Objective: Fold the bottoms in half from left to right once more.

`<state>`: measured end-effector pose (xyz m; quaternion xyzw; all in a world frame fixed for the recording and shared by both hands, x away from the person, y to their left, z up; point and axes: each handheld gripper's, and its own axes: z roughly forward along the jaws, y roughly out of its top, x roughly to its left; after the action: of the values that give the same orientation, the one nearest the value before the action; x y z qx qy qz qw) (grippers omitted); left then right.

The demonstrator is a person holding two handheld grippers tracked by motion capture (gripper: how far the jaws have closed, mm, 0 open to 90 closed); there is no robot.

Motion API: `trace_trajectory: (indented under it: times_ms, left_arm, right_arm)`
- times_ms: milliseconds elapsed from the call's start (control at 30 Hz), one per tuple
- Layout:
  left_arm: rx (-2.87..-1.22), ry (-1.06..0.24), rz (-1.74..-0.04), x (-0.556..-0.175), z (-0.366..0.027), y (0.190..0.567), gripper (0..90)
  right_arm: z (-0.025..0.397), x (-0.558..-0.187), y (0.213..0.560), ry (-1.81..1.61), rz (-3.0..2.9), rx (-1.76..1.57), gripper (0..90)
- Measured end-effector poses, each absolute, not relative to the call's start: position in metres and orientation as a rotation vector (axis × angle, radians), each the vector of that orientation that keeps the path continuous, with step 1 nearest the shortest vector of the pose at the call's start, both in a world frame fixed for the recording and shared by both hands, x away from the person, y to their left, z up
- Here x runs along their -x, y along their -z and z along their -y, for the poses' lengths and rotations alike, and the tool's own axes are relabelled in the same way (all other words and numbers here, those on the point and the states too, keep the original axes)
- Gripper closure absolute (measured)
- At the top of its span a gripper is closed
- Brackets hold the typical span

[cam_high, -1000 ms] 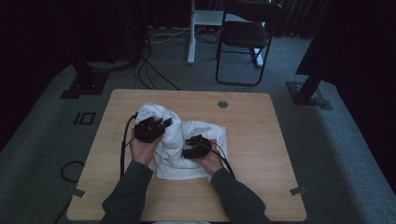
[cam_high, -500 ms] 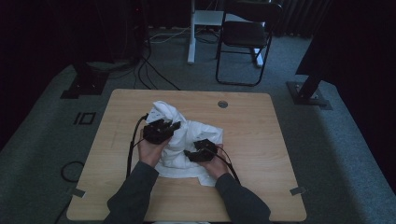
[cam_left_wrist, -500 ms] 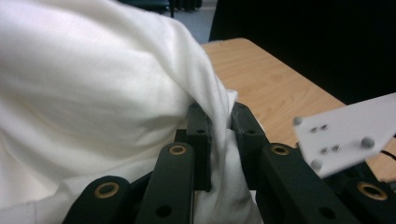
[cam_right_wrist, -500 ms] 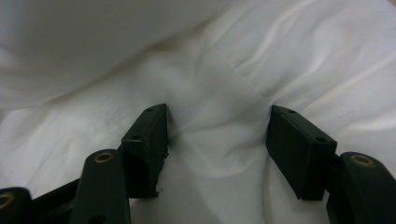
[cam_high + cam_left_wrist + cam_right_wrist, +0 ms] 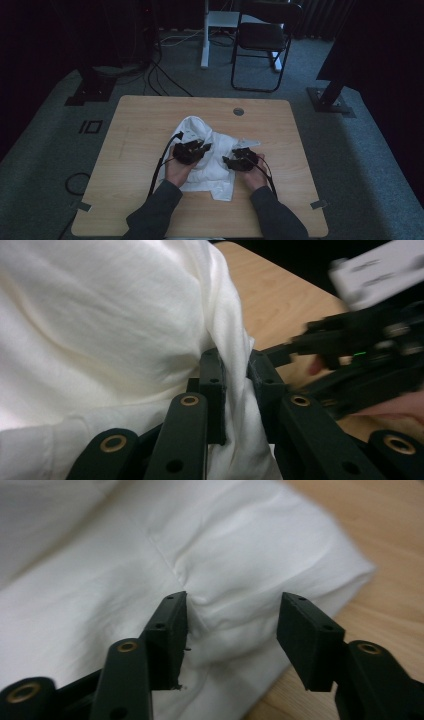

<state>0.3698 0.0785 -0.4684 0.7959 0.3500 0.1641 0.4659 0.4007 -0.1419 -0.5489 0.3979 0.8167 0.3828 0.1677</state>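
Crumpled white cotton garment (image 5: 207, 160) heaped mid light wooden surface (image 5: 130, 150), far from folded. Left tool (image 5: 235, 385) clenched on fabric fold. Right tool (image 5: 232, 630) spread wide, pressing cloth edge, nothing gripped yet.

High view is dim, floor falling into black at the edges; the cloth (image 5: 205, 155) glares white up close, and the far gripper (image 5: 370, 350) blurs.
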Motion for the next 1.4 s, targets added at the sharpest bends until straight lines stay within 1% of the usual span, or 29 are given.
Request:
trace_trajectory:
  times_ms: [67,133,233,300,367,433,567,667,767,800,867,900,933,967,1000,1033,1133,1233,1300,1367,1400]
  left_arm:
    - [-1.97,-0.385,-0.84,-0.366,-0.07,0.471,80.7]
    - [-1.977,-0.366,-0.821,-0.363,-0.064,0.476,80.7]
    - [-2.01,-0.315,-0.782,-0.36,-0.053,0.494,80.2]
    - [-2.013,-0.254,-0.804,-0.362,-0.05,0.515,80.0]
    - [-2.023,-0.225,-0.827,-0.365,-0.049,0.531,80.0]
    - [-2.039,-0.23,-0.822,-0.365,-0.046,0.542,80.0]
    - [-2.053,-0.236,-0.831,-0.367,-0.043,0.54,79.4]
    - [-2.055,-0.239,-0.833,-0.366,-0.043,0.54,78.9]
    - [-2.047,-0.235,-0.845,-0.366,-0.042,0.54,78.3]
    - [-2.045,-0.233,-0.846,-0.366,-0.042,0.539,77.9]
    - [-2.043,-0.231,-0.847,-0.366,-0.043,0.538,77.1]
    - [-2.038,-0.228,-0.848,-0.366,-0.043,0.537,76.0]
    - [-2.033,-0.227,-0.849,-0.366,-0.044,0.536,74.5]
    - [-2.028,-0.226,-0.85,-0.366,-0.044,0.534,72.2]
    - [-2.023,-0.217,-0.851,-0.365,-0.045,0.532,69.9]
    - [-2.016,-0.208,-0.848,-0.364,-0.046,0.529,67.3]
    - [-1.986,-0.198,-0.83,-0.357,-0.052,0.51,59.1]
    - [-1.909,-0.233,-0.802,-0.347,-0.07,0.478,56.7]
    - [-1.872,-0.325,-0.798,-0.344,-0.088,0.46,56.7]
    - [-1.858,-0.421,-0.855,-0.349,-0.108,0.449,57.2]
    - [-1.844,-0.442,-0.893,-0.353,-0.118,0.446,58.0]
  right_arm:
    - [0.136,-0.404,0.559,-1.059,-2.341,-1.125,47.8]
    - [0.133,-0.405,0.559,-1.078,-2.336,-1.119,48.7]
    - [0.136,-0.408,0.559,-1.09,-2.361,-1.101,49.0]
    - [0.145,-0.409,0.557,-1.121,-2.361,-1.152,45.5]
    - [0.158,-0.409,0.552,-1.157,-2.289,-1.238,41.8]
    - [0.172,-0.407,0.541,-1.194,-2.198,-1.288,38.2]
    - [0.189,-0.391,0.508,-1.391,-2.096,-1.189,36.1]
    - [0.185,-0.378,0.488,-1.498,-2.076,-1.068,35.0]
    - [0.173,-0.373,0.479,-1.571,-2.102,-0.981,34.5]
    - [0.166,-0.375,0.479,-1.549,-2.123,-0.974,35.6]
    - [0.158,-0.381,0.482,-1.488,-2.157,-0.998,45.5]
    - [0.154,-0.386,0.485,-1.451,-2.183,-1.012,55.5]
    - [0.15,-0.392,0.489,-1.412,-2.211,-1.008,67.7]
    - [0.148,-0.396,0.493,-1.358,-2.226,-1.016,74.9]
    - [0.146,-0.401,0.496,-1.315,-2.233,-1.037,78.3]
    - [0.147,-0.406,0.499,-1.302,-2.234,-1.055,80.1]
    - [0.151,-0.416,0.505,-1.273,-2.225,-1.122,81.1]
    - [0.157,-0.421,0.509,-1.257,-2.226,-1.149,81.0]
    - [0.159,-0.423,0.51,-1.247,-2.227,-1.154,80.8]
    - [0.159,-0.424,0.511,-1.242,-2.228,-1.16,80.6]
    - [0.159,-0.424,0.511,-1.239,-2.231,-1.159,80.5]
